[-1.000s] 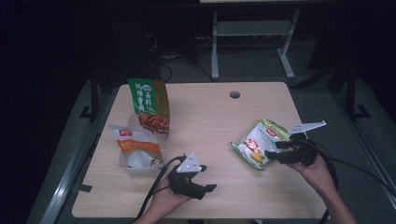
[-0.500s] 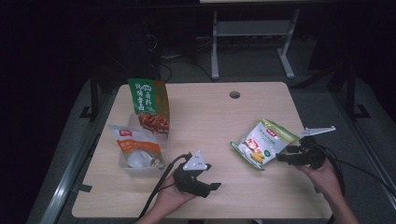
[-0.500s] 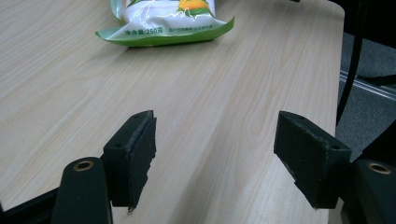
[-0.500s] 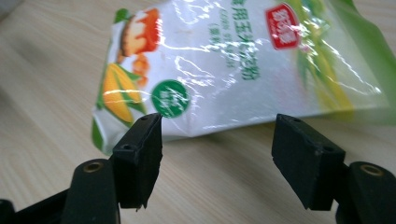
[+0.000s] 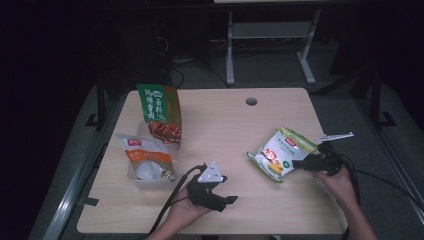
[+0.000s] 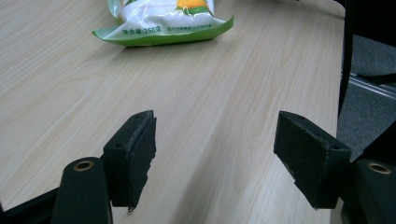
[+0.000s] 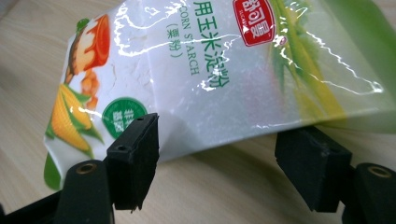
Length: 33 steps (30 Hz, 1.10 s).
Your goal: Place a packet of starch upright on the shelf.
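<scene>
- Corn starch bag: lies on the wooden surface toward its right side, well apart from the other goods. The print shows a corn cob, a red logo and the words CORN STARCH. The end nearest the right gripper is raised off the surface; the far end rests on it.
- Right gripper: held in the person's right hand at the right edge of the surface, pointing left at the bag. In the right gripper view its jaws stand wide, one to each side of the bag's raised edge, which hangs just above and between them. Contact between the pads and the bag cannot be confirmed from this angle; a gap appears to remain on both sides.
- Left gripper: held in the person's left hand near the front edge of the surface, left of centre. In the left gripper view its jaws are spread wide over bare wood, holding nothing. The bag's green bottom seam lies ahead of them, well apart.
- Clear tray: sits at the left of the surface. It holds a white packet with an orange label, and a tall green packet stands upright at its rear.
- Cable hole: set in the surface near its far edge.
</scene>
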Each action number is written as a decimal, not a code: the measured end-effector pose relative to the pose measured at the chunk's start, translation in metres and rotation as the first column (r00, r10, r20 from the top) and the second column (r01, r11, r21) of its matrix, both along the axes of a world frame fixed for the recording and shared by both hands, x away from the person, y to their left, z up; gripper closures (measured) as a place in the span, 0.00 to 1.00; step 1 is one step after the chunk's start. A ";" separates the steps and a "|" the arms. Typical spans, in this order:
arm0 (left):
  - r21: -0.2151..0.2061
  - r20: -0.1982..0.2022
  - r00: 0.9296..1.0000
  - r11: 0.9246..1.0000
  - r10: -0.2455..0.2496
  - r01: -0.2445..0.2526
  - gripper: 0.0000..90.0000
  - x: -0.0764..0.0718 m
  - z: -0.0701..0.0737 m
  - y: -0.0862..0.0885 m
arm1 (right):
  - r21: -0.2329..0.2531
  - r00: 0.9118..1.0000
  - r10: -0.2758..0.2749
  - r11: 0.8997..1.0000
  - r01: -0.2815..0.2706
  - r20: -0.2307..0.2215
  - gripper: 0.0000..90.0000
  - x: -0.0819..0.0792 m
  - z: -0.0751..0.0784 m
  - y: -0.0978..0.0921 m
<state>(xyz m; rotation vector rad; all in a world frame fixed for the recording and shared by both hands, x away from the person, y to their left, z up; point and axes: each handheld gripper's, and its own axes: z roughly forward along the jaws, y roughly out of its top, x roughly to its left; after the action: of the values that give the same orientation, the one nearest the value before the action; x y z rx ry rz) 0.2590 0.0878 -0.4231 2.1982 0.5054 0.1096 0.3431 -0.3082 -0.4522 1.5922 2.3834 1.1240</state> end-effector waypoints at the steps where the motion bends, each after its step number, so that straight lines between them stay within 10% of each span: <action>1: 0.001 0.000 1.000 1.000 -0.001 0.001 0.32 0.000 0.000 0.000 | 0.007 1.000 0.000 1.000 0.000 -0.004 0.32 0.002 -0.001 0.001; 8: 0.001 -0.001 1.000 1.000 -0.003 0.003 0.32 0.000 -0.001 -0.002 | 0.103 0.999 -0.021 0.994 0.024 -0.032 0.39 0.011 -0.008 -0.001; 13: 0.000 -0.005 1.000 1.000 -0.003 0.003 0.32 0.001 -0.002 -0.003 | 0.173 0.999 -0.012 0.985 0.019 -0.039 0.73 0.014 -0.008 0.002; 20: -0.004 -0.015 1.000 1.000 0.000 0.000 0.32 0.003 -0.003 -0.003 | 0.074 0.999 0.041 0.996 -0.041 0.007 0.97 0.017 0.002 0.021; 33: -0.029 -0.040 0.999 0.999 0.036 -0.037 0.32 0.012 -0.004 0.000 | 0.018 0.986 0.130 0.991 -0.133 0.109 0.99 0.006 0.025 0.042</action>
<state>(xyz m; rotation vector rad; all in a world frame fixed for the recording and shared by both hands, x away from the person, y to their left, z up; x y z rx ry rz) 0.2708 0.0874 -0.4274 2.1662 0.5658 0.0773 0.3494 -0.2661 -0.4274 1.3611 2.4438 1.2334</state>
